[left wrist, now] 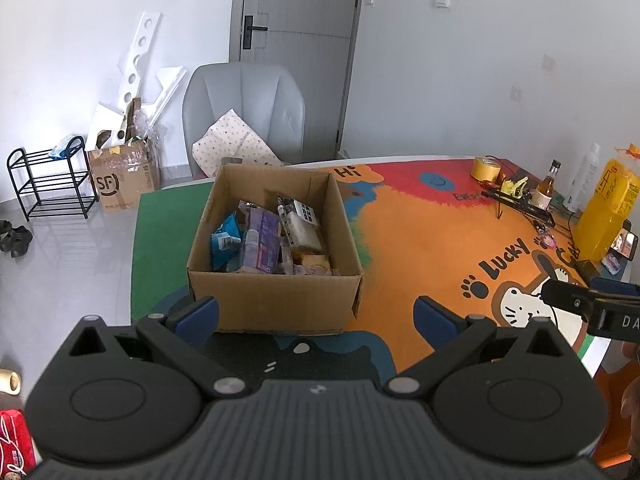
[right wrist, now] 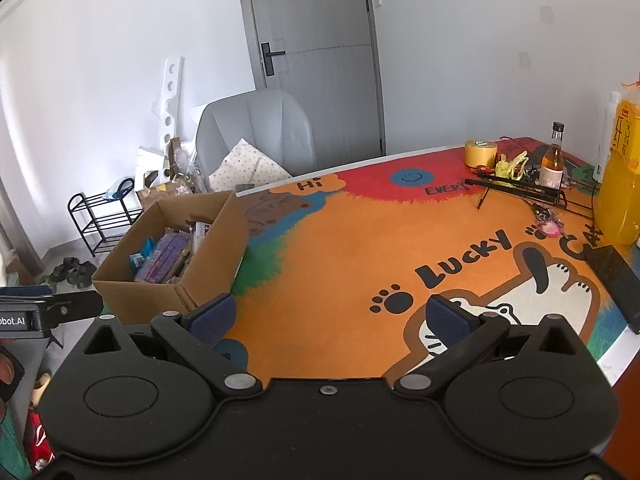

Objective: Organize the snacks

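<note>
An open cardboard box (left wrist: 276,296) stands on the table's left part, holding several snack packs: a blue bag (left wrist: 225,240), a purple pack (left wrist: 262,246) and a pale pack (left wrist: 304,228). My left gripper (left wrist: 316,314) is open and empty, just in front of the box's near wall. The box also shows in the right wrist view (right wrist: 160,294), at the left. My right gripper (right wrist: 330,316) is open and empty, over the orange cat-print mat (right wrist: 360,240), to the right of the box.
At the table's far right stand a yellow tape roll (right wrist: 480,154), a small brown bottle (right wrist: 553,160), a big orange drink bottle (right wrist: 620,176), a black folded stand (right wrist: 520,190) and a phone (right wrist: 616,280). A grey chair (left wrist: 244,116) stands behind the table.
</note>
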The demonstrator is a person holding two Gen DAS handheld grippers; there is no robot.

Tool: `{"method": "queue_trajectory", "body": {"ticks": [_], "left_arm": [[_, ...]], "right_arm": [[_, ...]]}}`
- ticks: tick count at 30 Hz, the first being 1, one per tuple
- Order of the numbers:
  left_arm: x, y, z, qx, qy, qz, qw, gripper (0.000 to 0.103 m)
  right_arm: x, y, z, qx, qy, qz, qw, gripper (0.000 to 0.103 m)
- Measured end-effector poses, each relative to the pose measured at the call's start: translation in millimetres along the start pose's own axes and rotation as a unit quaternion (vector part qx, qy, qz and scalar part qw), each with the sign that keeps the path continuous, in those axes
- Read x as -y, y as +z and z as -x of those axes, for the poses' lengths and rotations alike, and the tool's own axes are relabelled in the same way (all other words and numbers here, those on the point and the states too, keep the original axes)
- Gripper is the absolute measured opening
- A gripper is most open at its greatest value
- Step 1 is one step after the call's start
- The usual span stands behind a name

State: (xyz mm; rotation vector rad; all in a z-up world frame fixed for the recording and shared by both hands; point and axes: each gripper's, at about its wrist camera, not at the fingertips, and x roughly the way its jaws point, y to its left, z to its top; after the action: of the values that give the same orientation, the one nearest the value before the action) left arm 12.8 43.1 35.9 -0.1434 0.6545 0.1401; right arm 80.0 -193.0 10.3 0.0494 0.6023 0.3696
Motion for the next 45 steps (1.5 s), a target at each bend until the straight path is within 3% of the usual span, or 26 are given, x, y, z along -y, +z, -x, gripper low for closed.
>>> {"method": "queue_trajectory", "body": {"ticks": [45], "left_arm": [[6.9,-4.3,2.9,-0.003,-0.007,-0.011,0.9999,0.103]], "right_arm": [[5.4,-1.2,3.7,-0.004,0.003,-0.001,1.0,0.103]]}}
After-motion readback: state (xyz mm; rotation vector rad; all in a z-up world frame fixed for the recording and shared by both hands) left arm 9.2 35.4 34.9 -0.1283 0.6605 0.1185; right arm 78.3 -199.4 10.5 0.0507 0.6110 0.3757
